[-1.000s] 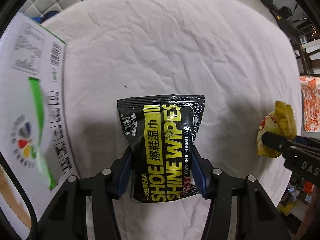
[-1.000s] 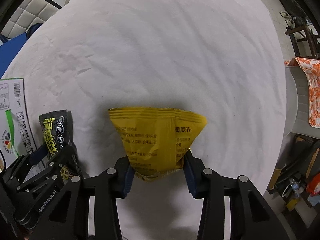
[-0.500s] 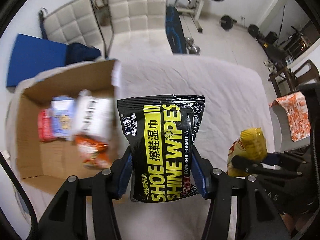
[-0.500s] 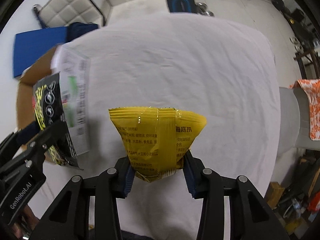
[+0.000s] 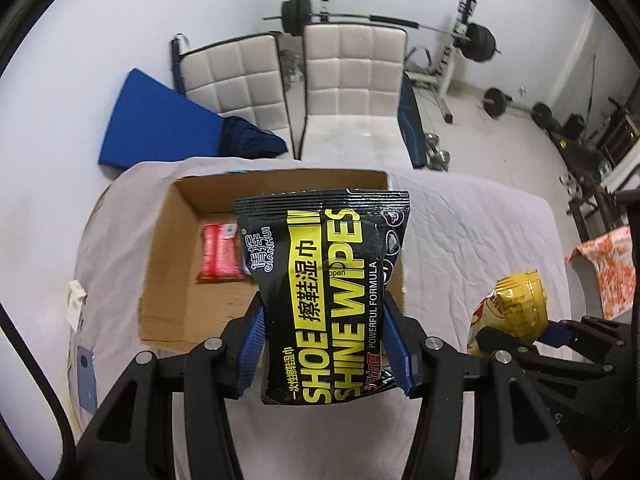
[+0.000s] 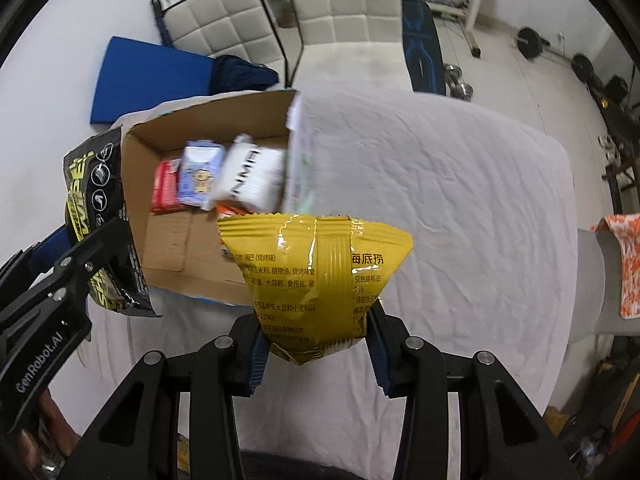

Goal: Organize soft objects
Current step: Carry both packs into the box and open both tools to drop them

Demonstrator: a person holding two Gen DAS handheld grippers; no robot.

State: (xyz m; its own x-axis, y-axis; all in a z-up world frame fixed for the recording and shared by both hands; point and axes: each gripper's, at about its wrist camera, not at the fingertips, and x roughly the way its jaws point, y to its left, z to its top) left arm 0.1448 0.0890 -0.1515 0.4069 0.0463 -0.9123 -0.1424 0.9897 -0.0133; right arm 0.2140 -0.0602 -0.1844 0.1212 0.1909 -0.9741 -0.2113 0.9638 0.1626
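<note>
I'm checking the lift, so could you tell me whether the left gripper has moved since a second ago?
Yes. The left gripper, shut on the shoe wipes pack, has risen off the white cloth toward the cardboard box, now below it.

Black tongs point(image 5: 324, 344), blue pads point(image 5: 251, 354), silver screws, seemingly "GenRobot.AI" lettering

A glossy black-and-yellow "Shoe Shine Wipes" pouch point(image 5: 326, 300) hangs upright at centre frame, pinched at its lower sides, before an open brown cardboard box point(image 5: 168, 248) on white cloth. A crinkled yellow foil snack bag point(image 6: 316, 276), pinched at its narrowed base, fans upward at lower centre. Red, pale-blue and white packets lie inside the box.
</note>
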